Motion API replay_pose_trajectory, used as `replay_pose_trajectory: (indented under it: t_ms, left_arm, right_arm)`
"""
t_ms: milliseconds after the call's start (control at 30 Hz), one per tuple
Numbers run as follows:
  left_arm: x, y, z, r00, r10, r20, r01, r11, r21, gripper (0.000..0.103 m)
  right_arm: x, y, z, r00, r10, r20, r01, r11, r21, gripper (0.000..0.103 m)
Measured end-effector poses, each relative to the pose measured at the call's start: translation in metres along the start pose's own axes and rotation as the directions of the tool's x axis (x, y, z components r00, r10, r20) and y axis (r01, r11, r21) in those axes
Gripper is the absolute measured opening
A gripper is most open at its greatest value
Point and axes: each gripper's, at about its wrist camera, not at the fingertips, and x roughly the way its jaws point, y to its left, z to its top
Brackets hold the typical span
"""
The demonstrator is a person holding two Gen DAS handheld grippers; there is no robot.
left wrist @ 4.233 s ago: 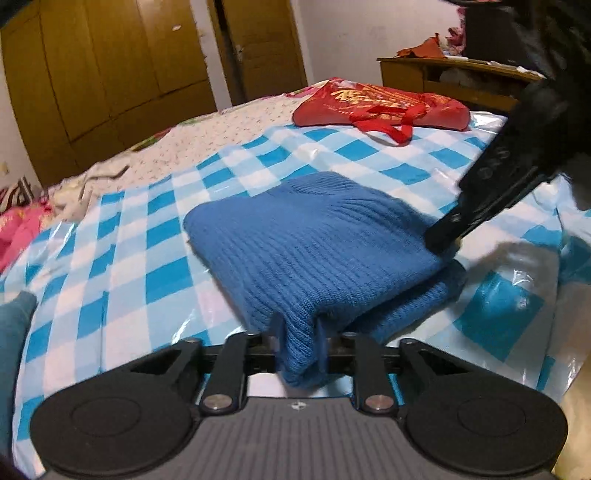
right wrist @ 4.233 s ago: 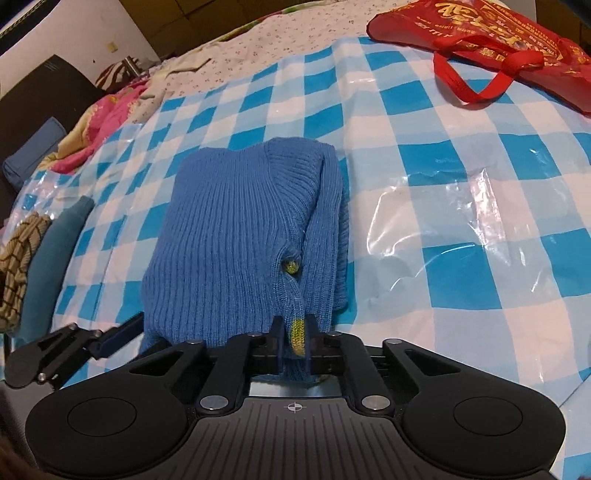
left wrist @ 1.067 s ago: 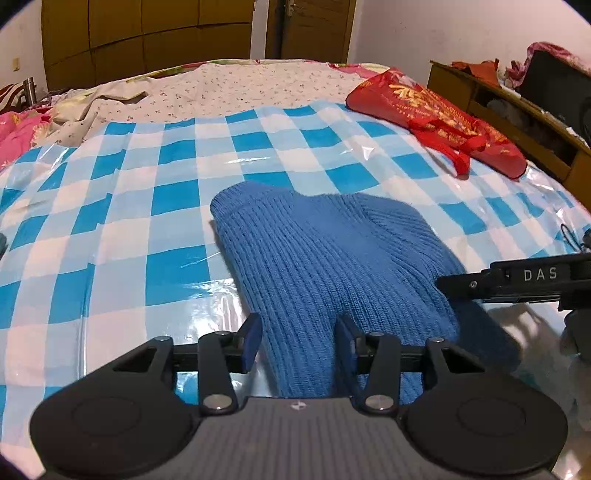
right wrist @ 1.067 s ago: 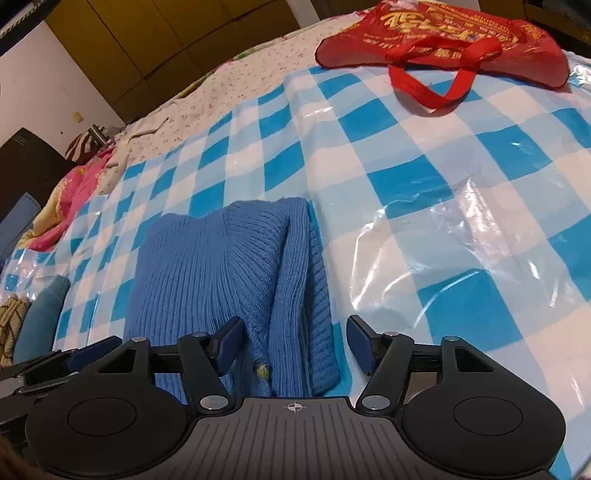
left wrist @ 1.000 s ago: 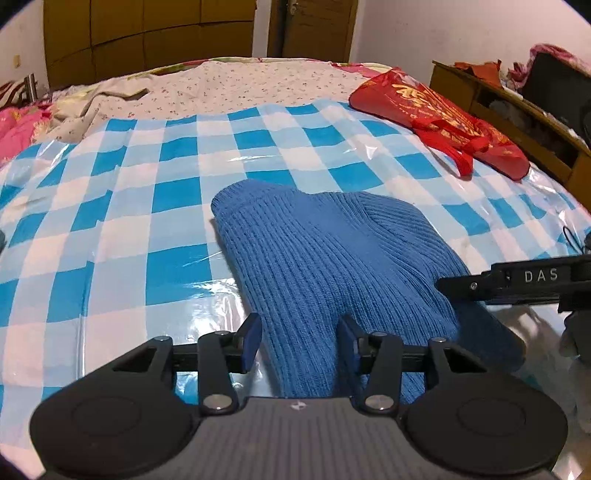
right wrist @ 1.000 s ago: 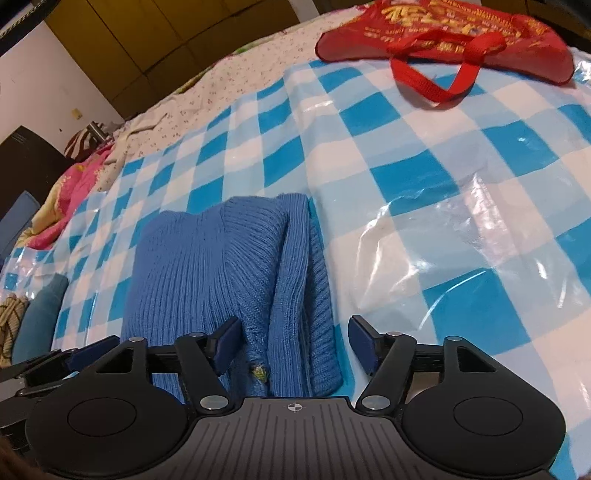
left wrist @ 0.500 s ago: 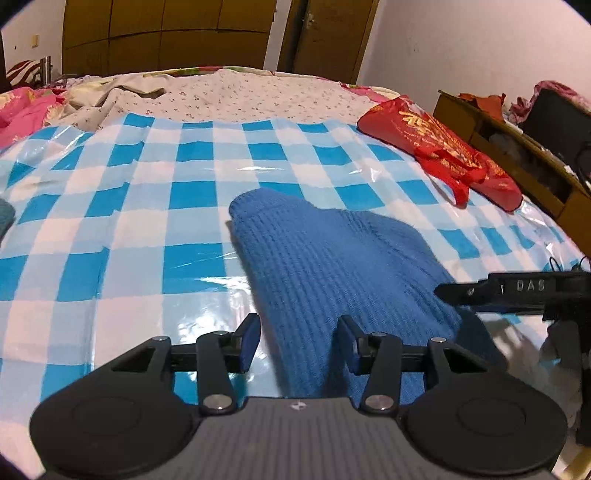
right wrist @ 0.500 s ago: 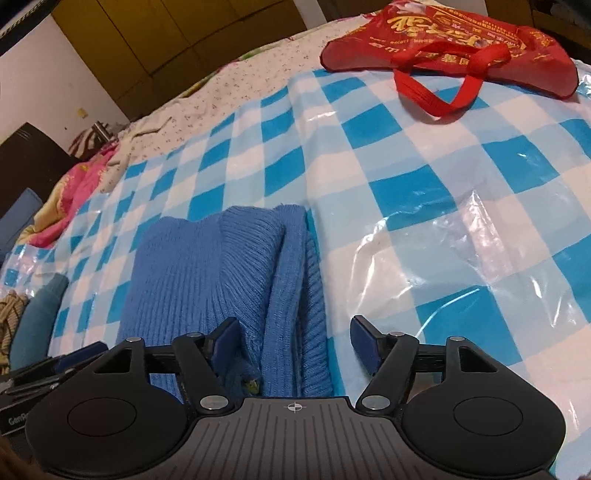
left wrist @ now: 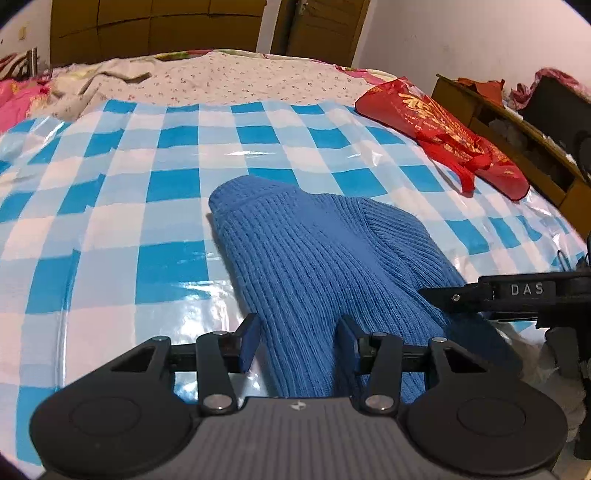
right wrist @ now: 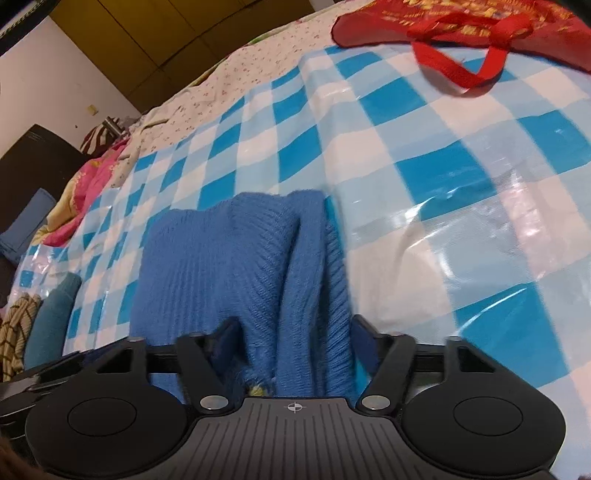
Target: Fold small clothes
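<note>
A folded blue ribbed knit sweater lies on the blue and white checked plastic sheet on the bed. My left gripper is open, its fingers either side of the sweater's near edge. My right gripper is open too, astride the sweater's thick folded edge. The right gripper's finger shows at the right of the left wrist view, resting over the sweater's right side. A small yellow bit peeks from the knit at the right gripper's base.
A red carrier bag lies at the sheet's far right, also seen in the right wrist view. Floral bedding lies beyond. A wooden shelf unit stands right. Teal and patterned clothes lie at the left edge.
Both grippers have let go of the sweater and opened. Since then both have sunk lower and closer over its near edge, which now lies between their open fingers.
</note>
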Motion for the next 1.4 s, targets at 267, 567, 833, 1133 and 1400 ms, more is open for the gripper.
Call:
replay_pose_trajectory:
  t_ms: [267, 567, 833, 1133, 1400]
  left_arm:
    - [0.012, 0.003, 0.016, 0.998, 0.052, 0.016, -0.053, 0.996, 0.072, 0.057]
    - [-0.022, 0.003, 0.004, 0.996, 0.068, 0.059, -0.071, 0.996, 0.045, 0.057]
    - [-0.031, -0.008, -0.023, 0.999, 0.042, 0.018, -0.043, 0.997, 0.066, 0.057]
    - [-0.029, -0.014, -0.042, 0.997, 0.072, -0.022, -0.070, 0.994, 0.086, 0.057]
    - [-0.045, -0.026, -0.043, 0.995, 0.093, 0.029, -0.097, 0.982, 0.165, 0.057]
  right_arm:
    - [0.014, 0.009, 0.013, 1.000, 0.007, 0.006, -0.007, 0.999, 0.053, 0.045]
    - [-0.023, 0.023, 0.006, 0.993, -0.097, 0.071, 0.100, 0.994, -0.043, 0.047]
    - [-0.040, 0.043, -0.043, 0.988, -0.153, 0.032, 0.156, 0.974, -0.163, 0.043]
    - [-0.049, 0.018, -0.053, 0.993, -0.116, -0.005, 0.116, 0.993, -0.030, 0.015]
    - [-0.067, 0.038, -0.051, 0.982, -0.182, 0.051, 0.187, 0.977, -0.104, 0.023]
